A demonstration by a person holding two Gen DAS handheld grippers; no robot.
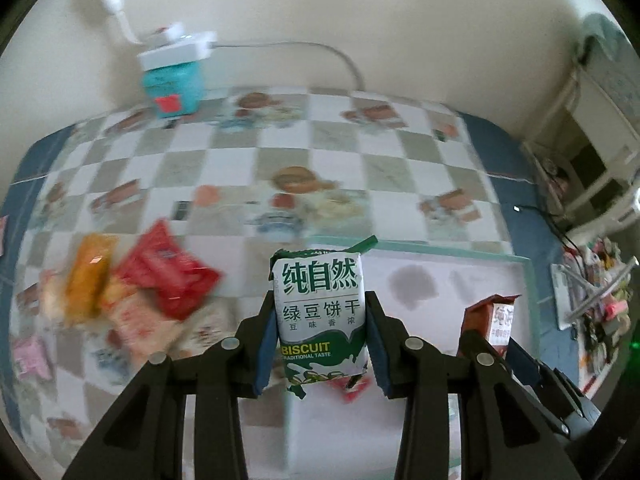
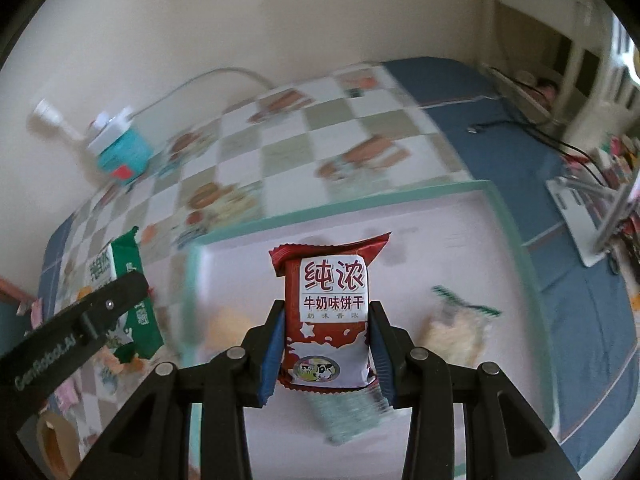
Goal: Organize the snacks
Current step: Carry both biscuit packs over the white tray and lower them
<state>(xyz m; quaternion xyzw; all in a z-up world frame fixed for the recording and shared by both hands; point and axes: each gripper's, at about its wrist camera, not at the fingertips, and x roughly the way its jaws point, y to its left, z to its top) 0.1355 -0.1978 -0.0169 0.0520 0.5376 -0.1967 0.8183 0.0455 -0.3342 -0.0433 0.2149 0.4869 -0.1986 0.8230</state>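
Observation:
My left gripper (image 1: 320, 320) is shut on a green and white biscuit packet (image 1: 320, 304), held upright above the near left edge of a white tray with a teal rim (image 1: 440, 246). My right gripper (image 2: 327, 328) is shut on a dark red milk biscuit packet (image 2: 329, 312) over the white tray (image 2: 344, 208). In the left wrist view the red packet (image 1: 496, 320) and the right gripper (image 1: 490, 344) show at the right. In the right wrist view the green packet (image 2: 120, 280) and the left gripper (image 2: 116, 300) show at the left. Several snacks lie blurred in the tray, among them a pale cracker bag (image 2: 456, 328).
A heap of snack packets (image 1: 132, 284) in red, orange and pink lies on the checked tablecloth (image 1: 280, 152) left of the tray. A teal box with a white power strip (image 1: 174, 76) stands at the back by the wall. A black cable (image 1: 552, 220) and clutter lie at the right.

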